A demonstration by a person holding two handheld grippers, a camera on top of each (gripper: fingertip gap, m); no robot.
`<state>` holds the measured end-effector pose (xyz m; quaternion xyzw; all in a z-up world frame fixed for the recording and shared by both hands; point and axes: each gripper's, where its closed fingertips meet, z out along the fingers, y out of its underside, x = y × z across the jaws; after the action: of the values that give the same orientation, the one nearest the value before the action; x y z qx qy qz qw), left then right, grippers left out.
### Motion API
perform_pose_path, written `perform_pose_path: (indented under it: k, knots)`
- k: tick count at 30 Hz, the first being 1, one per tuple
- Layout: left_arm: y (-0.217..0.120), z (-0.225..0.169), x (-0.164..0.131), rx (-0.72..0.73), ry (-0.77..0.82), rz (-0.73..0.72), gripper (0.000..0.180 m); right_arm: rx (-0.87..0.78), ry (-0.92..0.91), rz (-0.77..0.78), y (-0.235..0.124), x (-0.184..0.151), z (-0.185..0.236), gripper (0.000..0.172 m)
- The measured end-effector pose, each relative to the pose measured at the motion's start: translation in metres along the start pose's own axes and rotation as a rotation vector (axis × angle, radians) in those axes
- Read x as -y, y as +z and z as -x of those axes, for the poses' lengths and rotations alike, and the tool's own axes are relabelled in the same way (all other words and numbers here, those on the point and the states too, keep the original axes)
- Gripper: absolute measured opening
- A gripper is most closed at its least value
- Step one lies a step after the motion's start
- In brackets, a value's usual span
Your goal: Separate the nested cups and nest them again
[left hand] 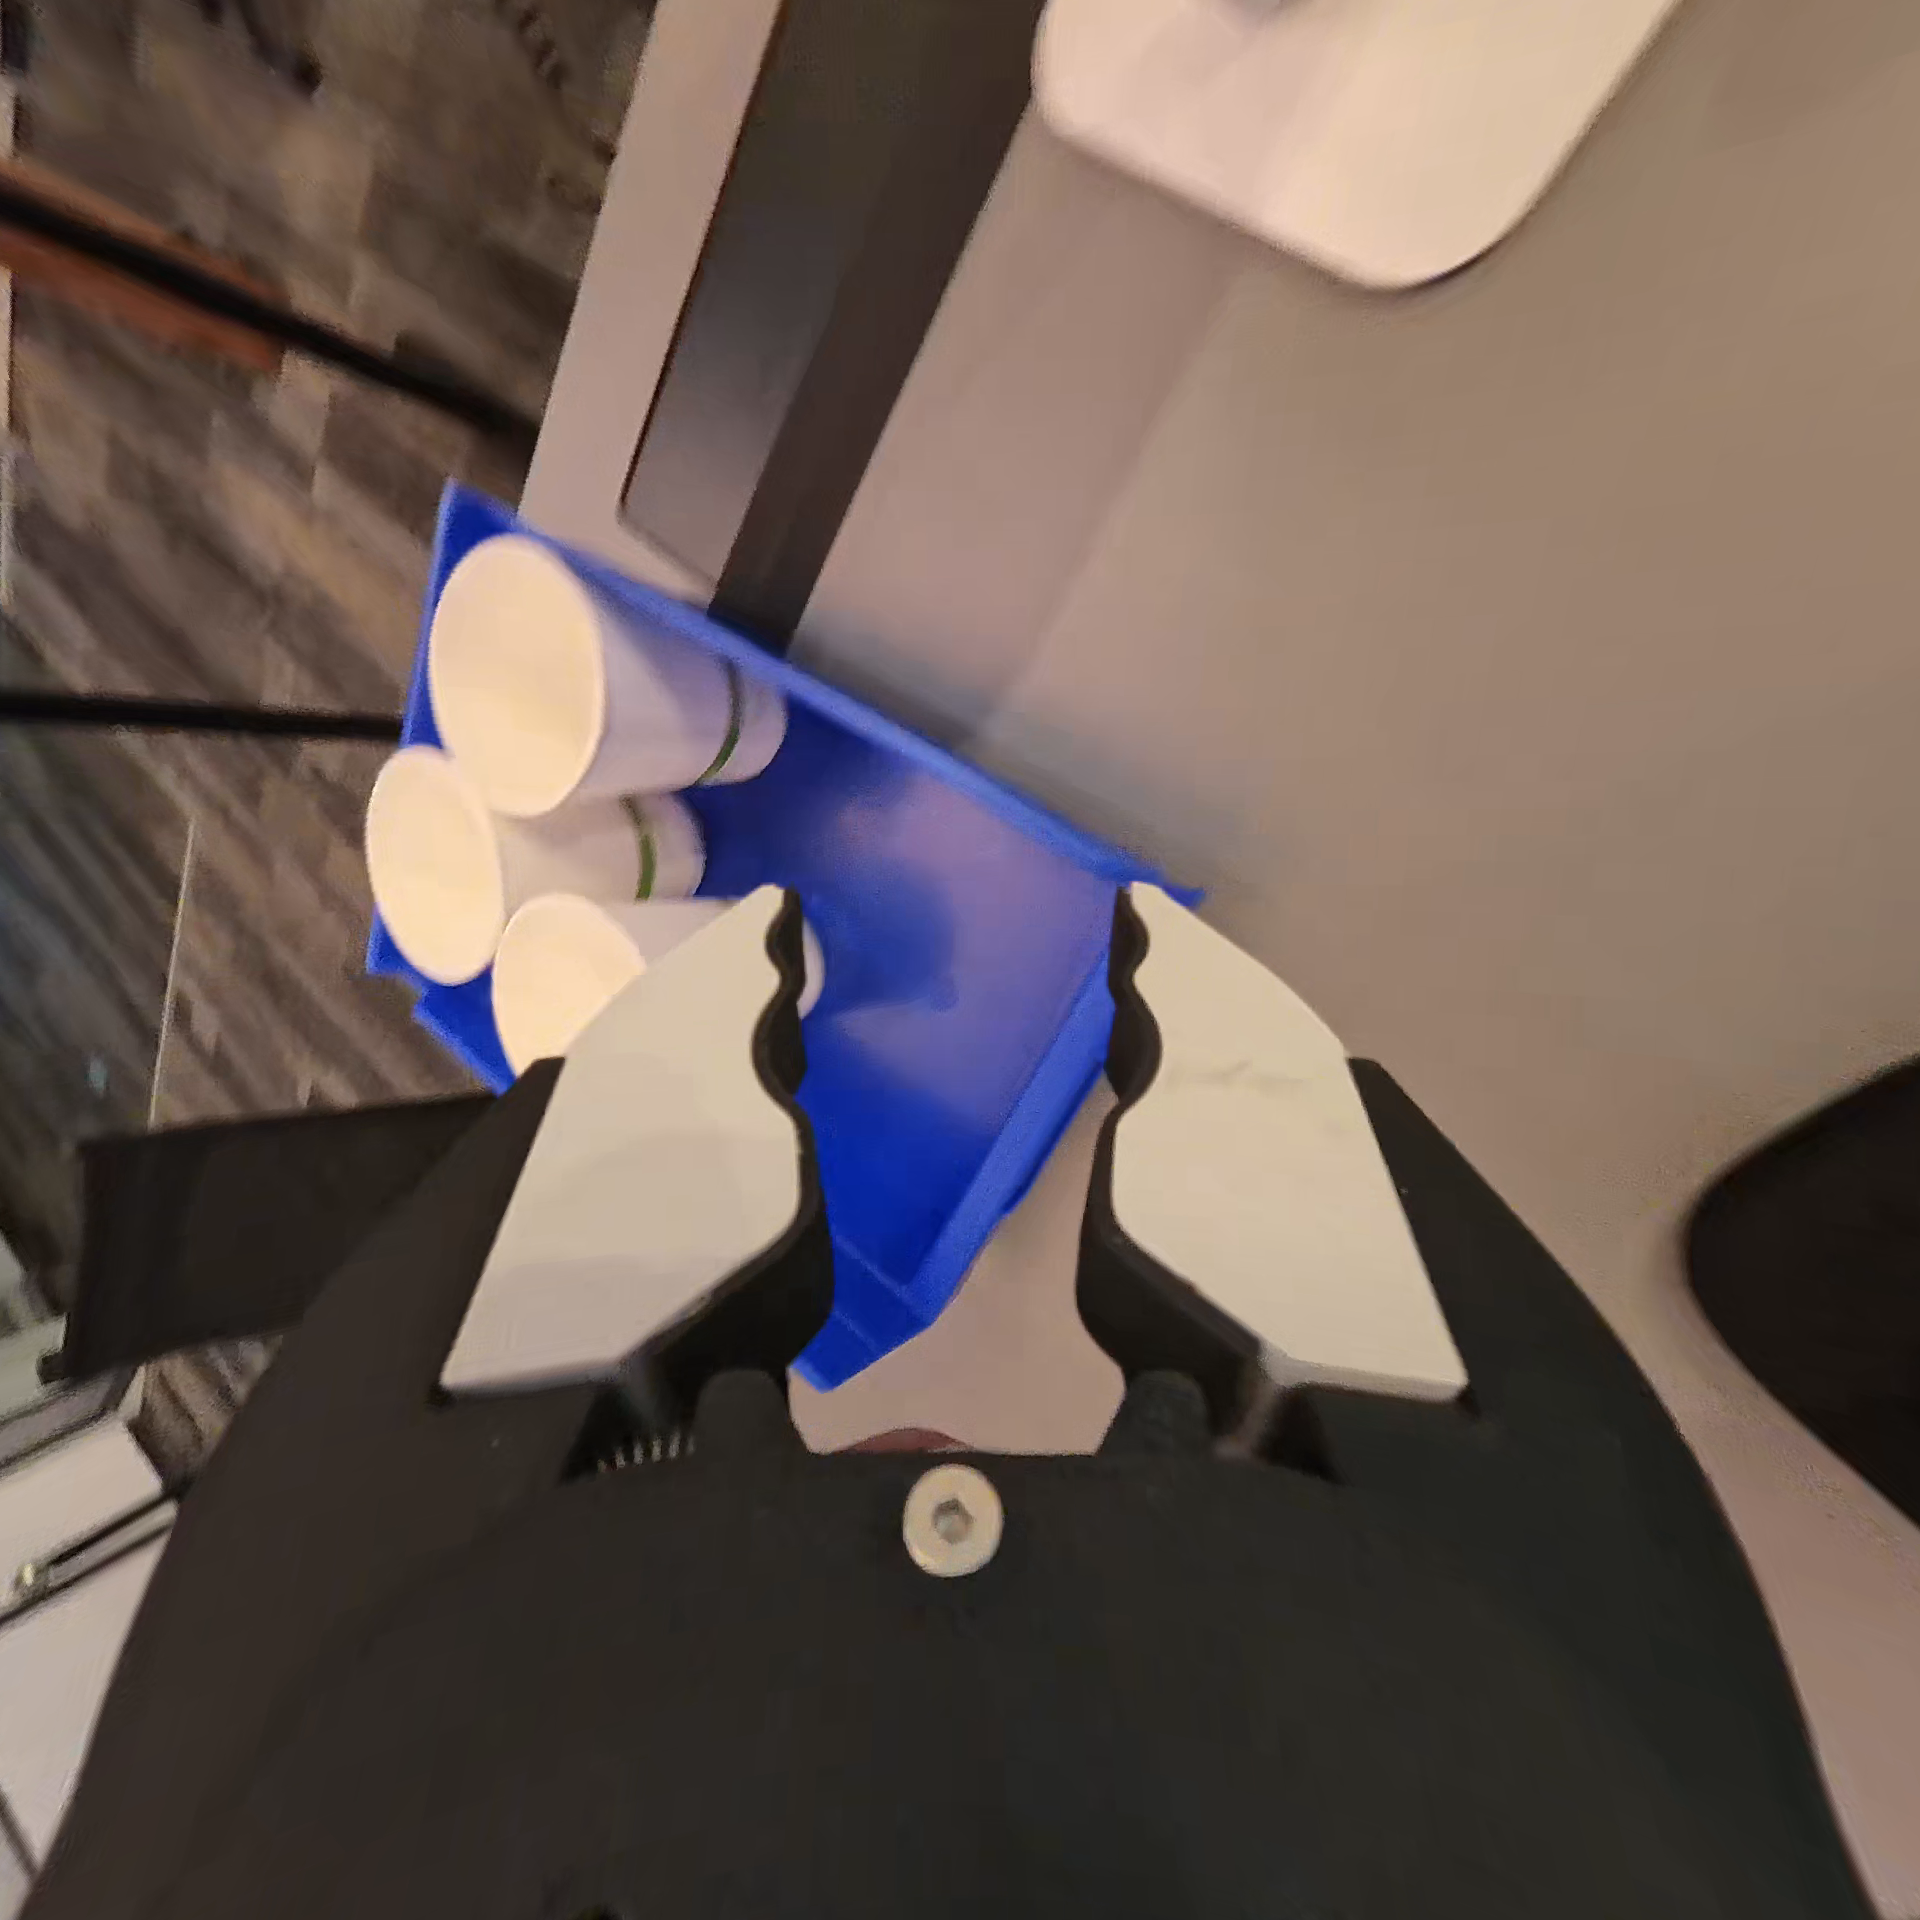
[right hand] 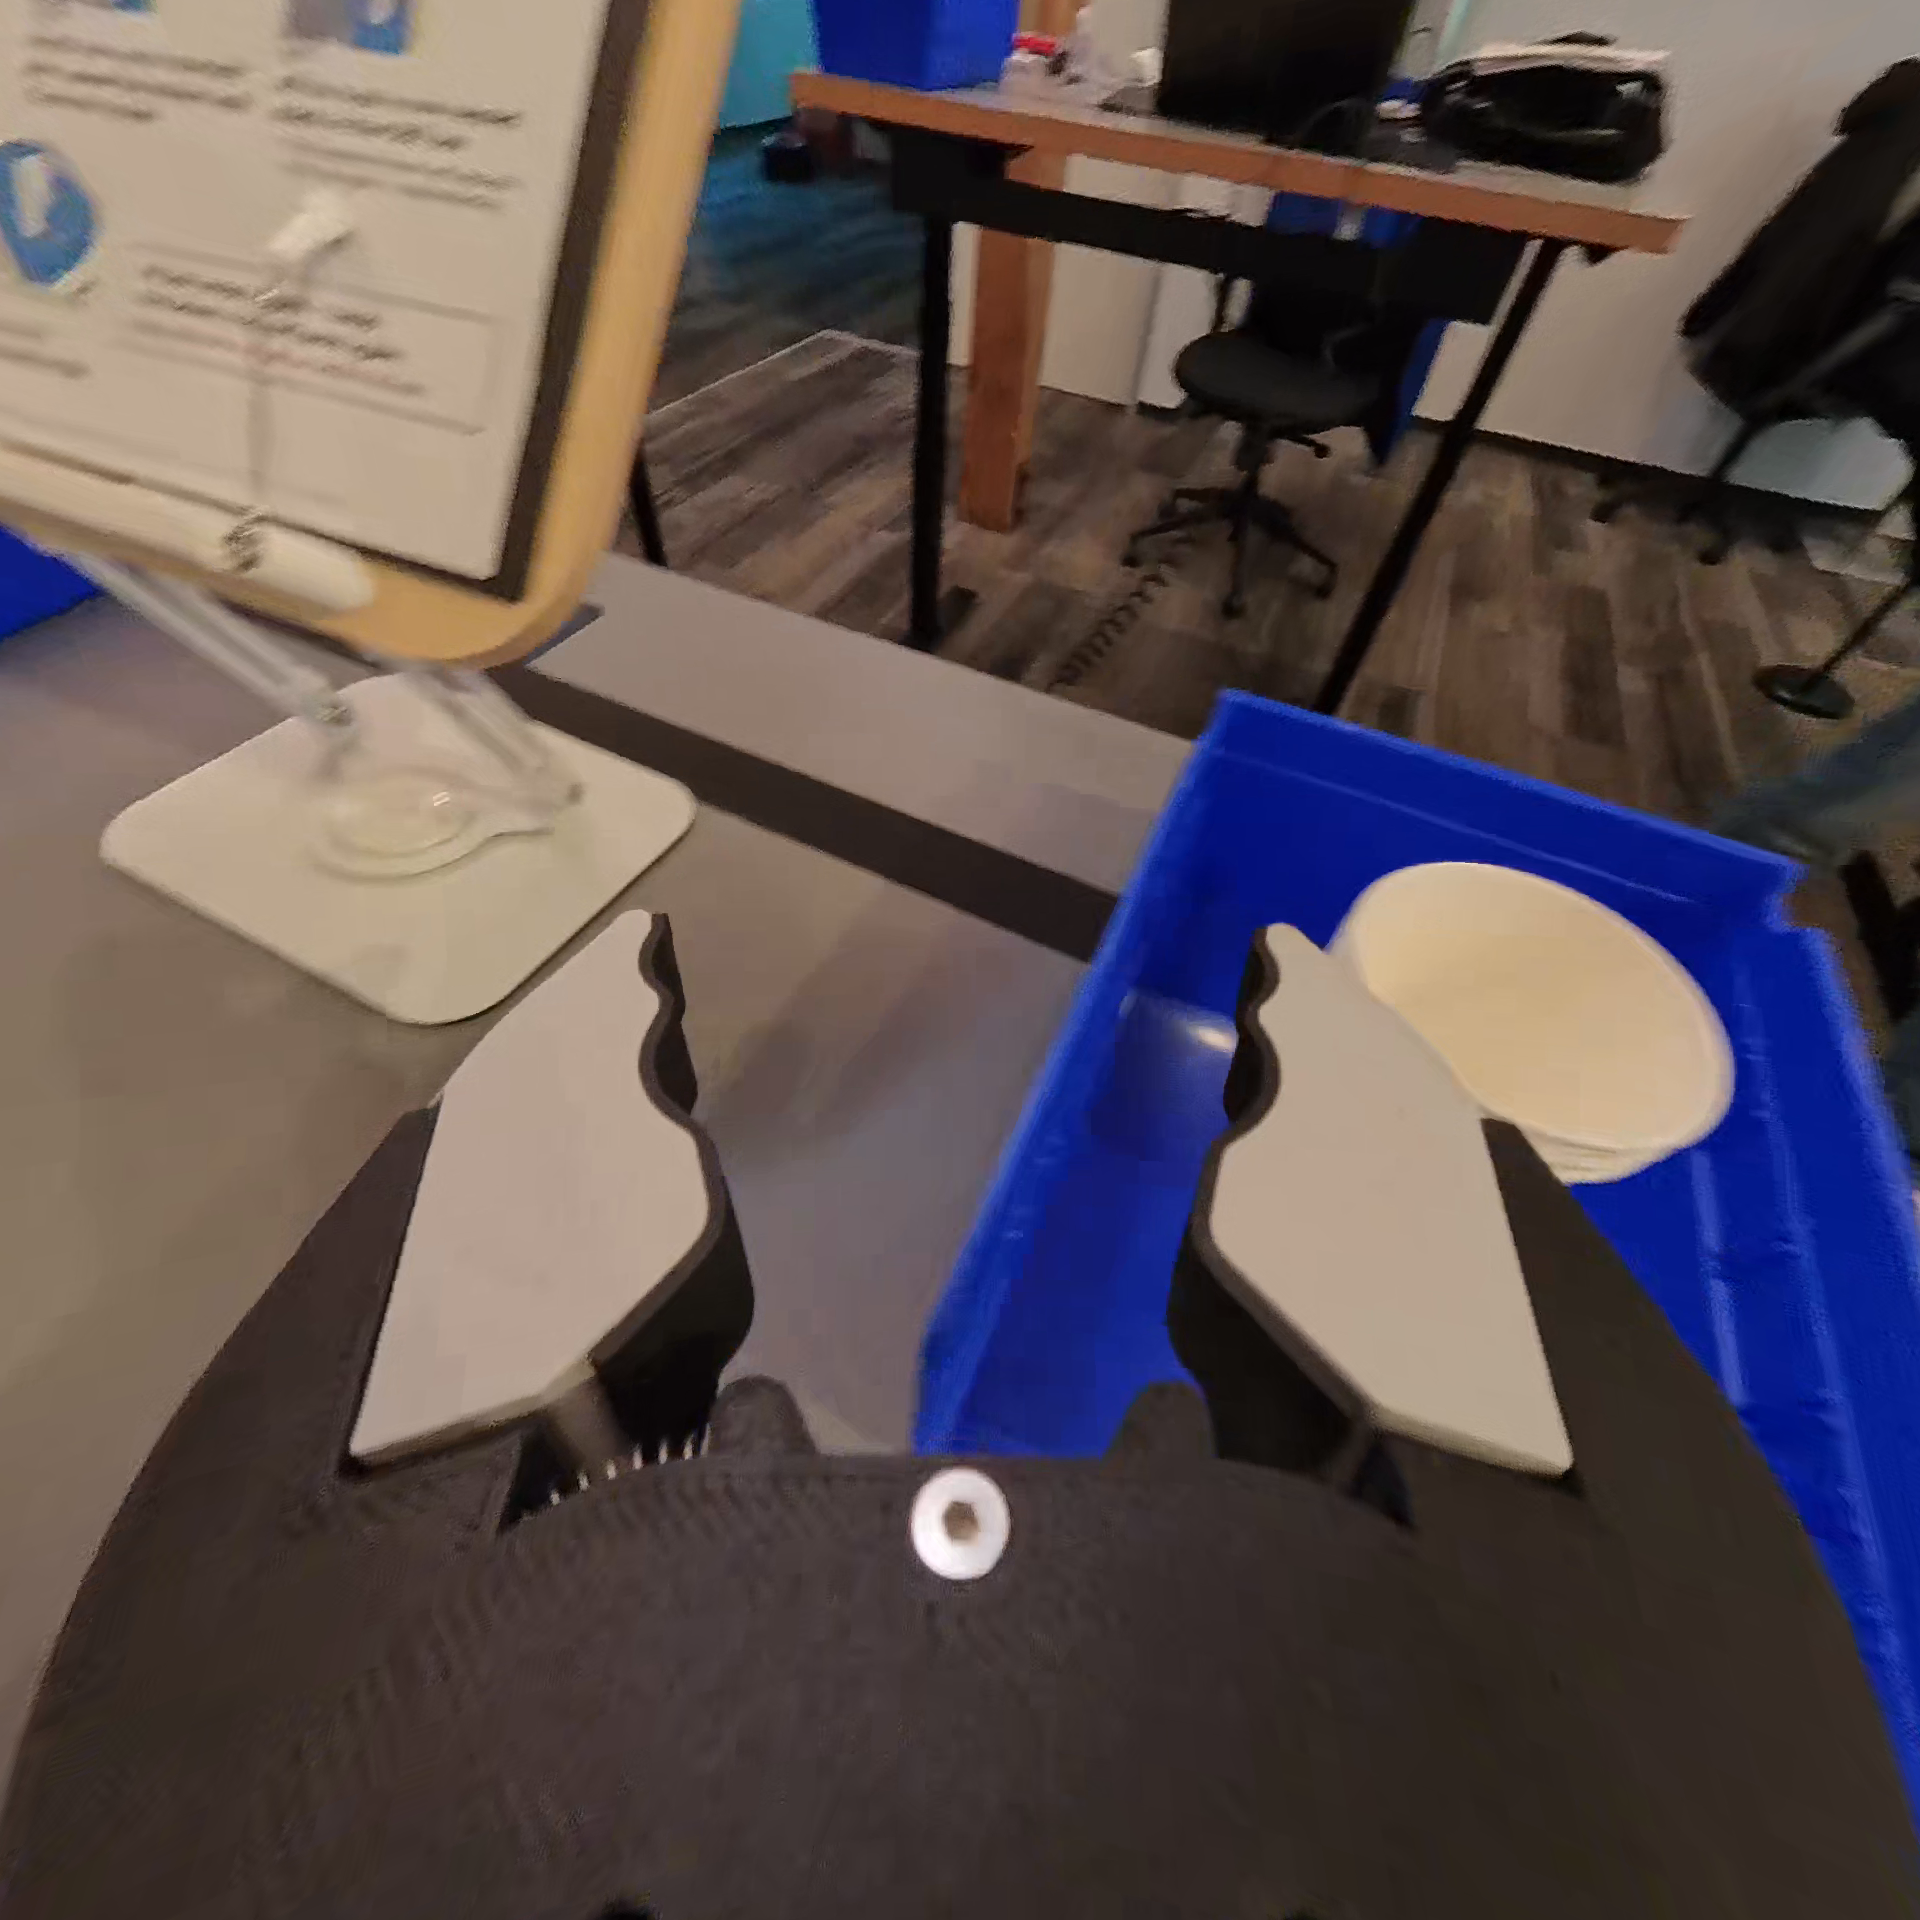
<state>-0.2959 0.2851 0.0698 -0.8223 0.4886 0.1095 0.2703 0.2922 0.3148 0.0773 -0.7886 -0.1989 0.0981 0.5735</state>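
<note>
Matte black printed grippers, left (left hand: 951,935) and right (right hand: 961,977), both agape and bare, over glossy blue bin (right hand: 1143,1039) of tapered paper cups (left hand: 520,686), smooth grey table (right hand: 883,1091) beneath.

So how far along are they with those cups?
Separating looks done: three white cups stand apart in the blue bin. Nothing is in hand; the left gripper and right gripper both have open jaws holding nothing. Nesting them again seems left.

Both spread, nothing held — left hand-held gripper (left hand: 956,997) (narrower), right hand-held gripper (right hand: 961,1029) wide.
</note>
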Motion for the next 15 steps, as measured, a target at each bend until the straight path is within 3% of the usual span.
perform_pose_path:
  k: [7,11,15]
  knots:
    - [0.052,0.072,-0.065,0.134,-0.08,0.163,0.056,0.163,-0.044,0.035,0.004,-0.001,0.073,0.098]
    - [0.086,0.091,-0.102,0.108,-0.101,0.249,0.043,0.209,-0.076,-0.016,-0.003,0.022,0.098,0.095]
    - [0.106,0.09,-0.118,0.044,-0.109,0.273,0.019,0.223,-0.143,0.003,-0.002,0.026,0.113,0.095]
